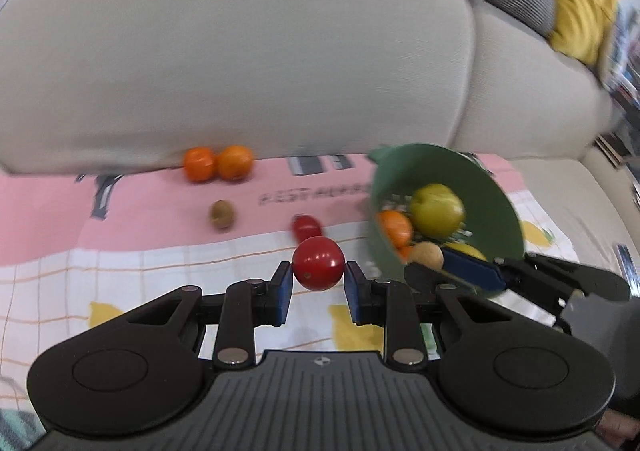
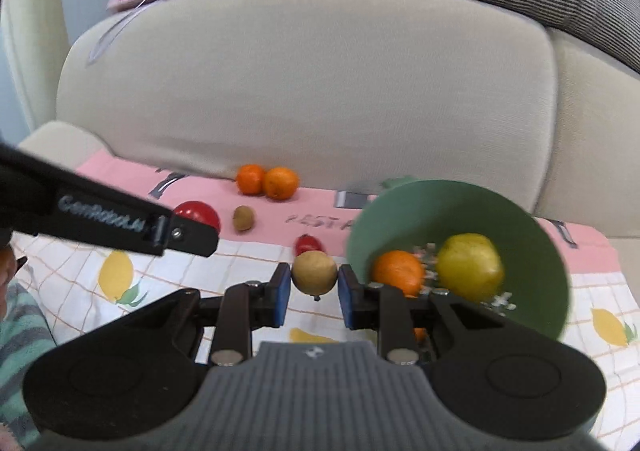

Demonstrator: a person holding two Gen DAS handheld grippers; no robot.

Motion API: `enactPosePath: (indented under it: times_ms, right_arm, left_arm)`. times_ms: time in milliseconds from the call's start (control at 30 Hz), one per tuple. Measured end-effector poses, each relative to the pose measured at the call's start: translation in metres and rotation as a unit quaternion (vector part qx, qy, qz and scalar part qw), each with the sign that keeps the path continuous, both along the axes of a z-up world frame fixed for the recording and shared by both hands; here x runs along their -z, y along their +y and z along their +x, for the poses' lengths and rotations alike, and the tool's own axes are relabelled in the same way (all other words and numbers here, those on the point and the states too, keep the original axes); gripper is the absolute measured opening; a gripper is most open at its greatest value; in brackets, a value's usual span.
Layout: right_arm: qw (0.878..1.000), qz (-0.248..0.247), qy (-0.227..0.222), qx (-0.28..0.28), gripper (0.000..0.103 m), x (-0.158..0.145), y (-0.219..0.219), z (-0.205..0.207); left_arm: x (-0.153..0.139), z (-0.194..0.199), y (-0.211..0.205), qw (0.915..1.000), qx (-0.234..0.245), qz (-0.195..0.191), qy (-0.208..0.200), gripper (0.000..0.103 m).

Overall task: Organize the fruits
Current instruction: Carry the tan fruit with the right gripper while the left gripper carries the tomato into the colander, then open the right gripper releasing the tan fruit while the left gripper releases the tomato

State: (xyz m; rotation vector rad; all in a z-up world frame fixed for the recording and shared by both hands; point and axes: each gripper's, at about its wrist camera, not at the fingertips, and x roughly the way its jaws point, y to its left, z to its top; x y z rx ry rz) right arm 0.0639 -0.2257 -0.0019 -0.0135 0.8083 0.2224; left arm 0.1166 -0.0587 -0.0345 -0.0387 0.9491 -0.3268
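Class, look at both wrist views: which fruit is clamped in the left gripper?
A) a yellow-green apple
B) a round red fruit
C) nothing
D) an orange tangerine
B: the left gripper has its blue pads pressed on a round red fruit, lifted above the cloth.

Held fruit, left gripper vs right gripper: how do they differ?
The left gripper holds a glossy red fruit; the right gripper holds a dull tan-brown fruit. The red fruit looks nearly round; the tan-brown one is slightly oval with a small stem nub underneath. Both are clamped between blue-padded fingers, lifted above the patterned cloth, near the green bowl.
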Motion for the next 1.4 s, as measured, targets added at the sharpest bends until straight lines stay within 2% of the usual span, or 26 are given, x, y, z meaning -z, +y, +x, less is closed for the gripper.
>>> enactPosePath:
  times_ms: [233,367,533,733,867,1033,1400]
  right_arm:
    - [0.998,0.033,0.031,0.054,0.021,0.003,-0.048,-0.002]
    - [0.994,0.053,0.059,0.076,0.021,0.01,-0.065,0.0]
    - [0.992,0.07,0.081,0.074,0.021,0.02,-0.072,0.009]
    - [0.987,0.087,0.11,0.074,0.022,0.033,-0.082,0.021]
    - [0.98,0.108,0.143,0.083,0.022,0.042,-0.088,0.03]
    - [0.975,0.109,0.174,0.081,0.022,0.046,-0.087,0.04]
    - [0.972,0.092,0.209,0.062,0.021,0.062,-0.079,0.054]
  left_arm:
    - [-0.006,0.0,-0.05,0.997,0.072,0.03,-0.001,0.031]
    - [-0.001,0.009,-0.076,0.9928,0.103,0.056,0.025,0.031]
    - [0.007,0.027,-0.09,0.9894,0.109,0.074,0.061,0.031]
    - [0.011,0.044,-0.103,0.984,0.131,0.098,0.071,0.031]
    - [0.019,0.058,-0.113,0.9793,0.139,0.115,0.092,0.031]
    - [0.033,0.073,-0.122,0.9718,0.15,0.138,0.119,0.031]
    - [0.052,0.085,-0.136,0.9614,0.179,0.151,0.144,0.031]
